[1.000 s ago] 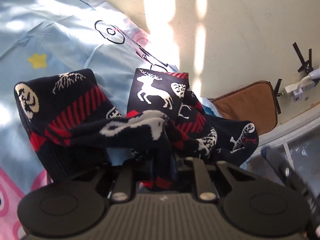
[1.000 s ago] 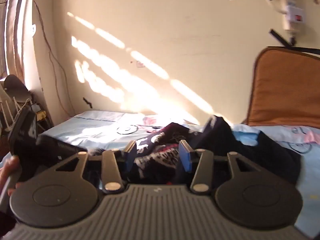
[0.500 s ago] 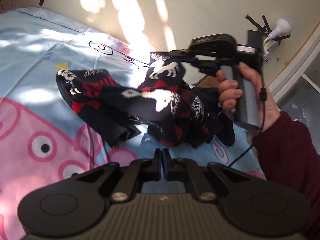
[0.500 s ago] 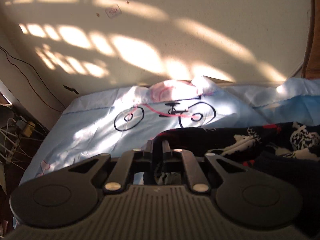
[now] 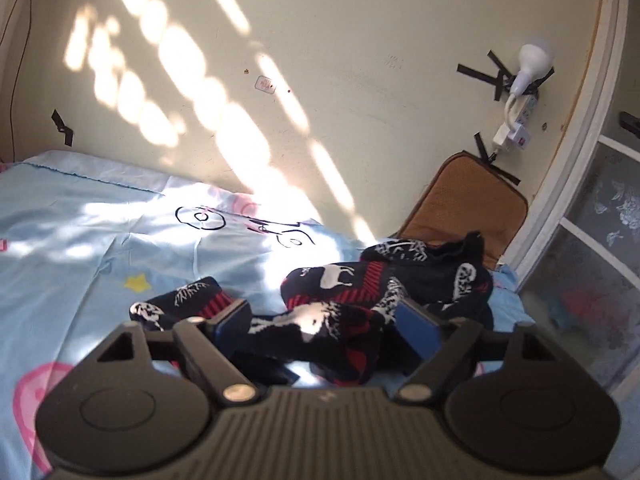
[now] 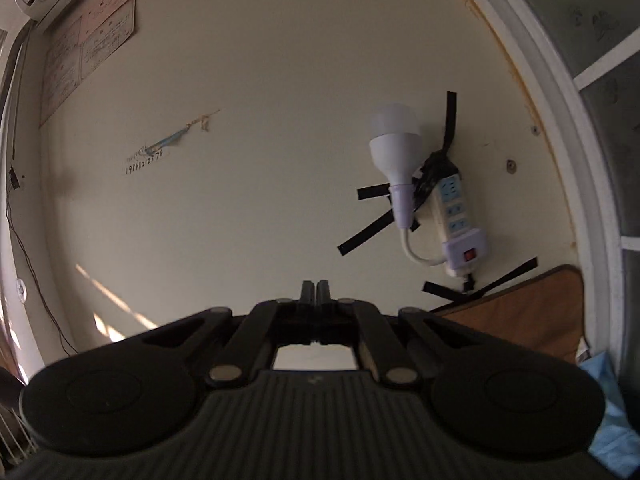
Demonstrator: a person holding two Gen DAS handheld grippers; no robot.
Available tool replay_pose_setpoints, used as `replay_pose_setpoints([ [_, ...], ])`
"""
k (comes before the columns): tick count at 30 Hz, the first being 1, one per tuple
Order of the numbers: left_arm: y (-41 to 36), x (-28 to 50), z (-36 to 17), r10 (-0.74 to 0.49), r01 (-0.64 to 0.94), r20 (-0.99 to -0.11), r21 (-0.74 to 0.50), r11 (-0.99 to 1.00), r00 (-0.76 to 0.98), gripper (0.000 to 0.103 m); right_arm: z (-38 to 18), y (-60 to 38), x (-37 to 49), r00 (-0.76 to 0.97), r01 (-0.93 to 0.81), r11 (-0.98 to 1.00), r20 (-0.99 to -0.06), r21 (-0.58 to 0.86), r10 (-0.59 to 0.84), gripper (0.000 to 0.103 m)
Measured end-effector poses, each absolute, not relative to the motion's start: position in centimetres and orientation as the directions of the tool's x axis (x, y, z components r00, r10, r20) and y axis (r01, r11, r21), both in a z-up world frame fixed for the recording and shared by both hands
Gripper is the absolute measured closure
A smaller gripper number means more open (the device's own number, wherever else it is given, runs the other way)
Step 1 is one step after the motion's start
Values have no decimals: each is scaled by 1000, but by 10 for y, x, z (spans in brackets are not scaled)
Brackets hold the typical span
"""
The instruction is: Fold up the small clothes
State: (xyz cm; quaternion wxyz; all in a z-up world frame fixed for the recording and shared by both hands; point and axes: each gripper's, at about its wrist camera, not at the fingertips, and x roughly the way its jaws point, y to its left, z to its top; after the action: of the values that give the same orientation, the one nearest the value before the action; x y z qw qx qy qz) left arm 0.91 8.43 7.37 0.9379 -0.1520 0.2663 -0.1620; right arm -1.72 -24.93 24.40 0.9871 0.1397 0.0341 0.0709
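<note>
Dark navy socks (image 5: 352, 300) with red stripes and white reindeer patterns lie bunched on the light blue cartoon bedsheet (image 5: 80, 240), in the left wrist view. My left gripper (image 5: 326, 318) is open, its blue pads on either side of the nearest bunched sock, close over it. My right gripper (image 6: 315, 290) is shut and empty, raised and pointing at the wall; no sock shows in its view.
A brown cushion (image 5: 464, 208) leans on the wall behind the socks and also shows in the right wrist view (image 6: 532, 312). A white bulb (image 6: 394, 140) and power strip (image 6: 460, 224) are taped to the wall. A glass door frame (image 5: 580, 200) stands at right.
My left gripper has opened and moved in over the socks. My right gripper let go of the sock, lifted away and now faces the wall, still shut.
</note>
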Motion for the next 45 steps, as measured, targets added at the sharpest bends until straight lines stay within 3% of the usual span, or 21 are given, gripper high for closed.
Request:
replay_pose_setpoints([
  [4, 72, 45, 49, -504, 182, -554, -535, 825, 663, 19, 196, -241, 4, 961, -123, 971, -218, 206, 168, 92],
  [5, 68, 48, 42, -524, 170, -559, -563, 809, 642, 19, 184, -238, 11, 951, -134, 973, -253, 187, 179, 80],
  [6, 65, 50, 36, -528, 155, -567, -575, 803, 632, 19, 170, -232, 19, 937, -144, 974, -291, 177, 192, 55],
  [8, 64, 55, 26, -533, 115, -579, -604, 789, 617, 19, 136, -217, 40, 904, -154, 973, -373, 172, 209, 23],
  [9, 68, 59, 21, -544, 89, -582, -630, 772, 604, 20, 120, -210, 58, 887, -160, 974, -410, 158, 212, 22],
  [12, 82, 69, 12, -549, 12, -585, -678, 735, 597, 21, 75, -204, 119, 847, -107, 990, -514, 88, 137, 21],
  [14, 90, 72, 12, -541, -20, -581, -692, 721, 609, 23, 46, -214, 155, 818, -22, 992, -568, 126, 91, 21],
  [16, 94, 77, 13, -537, -43, -580, -703, 710, 613, 47, 25, -227, 182, 778, 30, 979, -620, 203, 104, 23],
  [17, 94, 81, 12, -542, -50, -587, -705, 708, 601, 80, 16, -231, 190, 754, 44, 967, -644, 250, 132, 49],
  [18, 94, 86, 10, -552, -56, -591, -711, 701, 588, 90, 9, -232, 190, 732, 57, 948, -659, 314, 174, 75],
  [21, 100, 87, 21, -533, -39, -576, -701, 712, 620, 91, 36, -226, 155, 793, 16, 939, -576, 343, 197, 82],
  [28, 152, 70, 125, -500, 95, -393, -706, 701, 771, 92, 193, -262, 53, 961, -65, 909, -220, 412, 169, 84],
  [31, 175, 34, 181, -432, 156, -301, -640, 752, 850, 92, 243, -291, -8, 989, -82, 898, -77, 432, 127, 85],
  [34, 201, -9, 214, -365, 167, -232, -592, 788, 901, 92, 263, -319, -72, 998, -62, 903, 4, 425, 67, 85],
  [37, 225, -47, 217, -278, 102, -252, -543, 833, 927, 92, 256, -347, -116, 1000, -26, 899, 3, 437, 27, 85],
  [40, 237, -72, 190, -229, 31, -338, -502, 864, 913, 91, 225, -365, -148, 998, 66, 896, -45, 440, -52, 85],
  [43, 246, -85, 138, -250, -17, -450, -510, 860, 858, 91, 173, -383, -161, 981, 165, 877, -170, 452, -97, 84],
  [45, 248, -92, 102, -247, -69, -542, -497, 865, 804, 90, 131, -391, -161, 947, 258, 858, -294, 445, -132, 72],
])
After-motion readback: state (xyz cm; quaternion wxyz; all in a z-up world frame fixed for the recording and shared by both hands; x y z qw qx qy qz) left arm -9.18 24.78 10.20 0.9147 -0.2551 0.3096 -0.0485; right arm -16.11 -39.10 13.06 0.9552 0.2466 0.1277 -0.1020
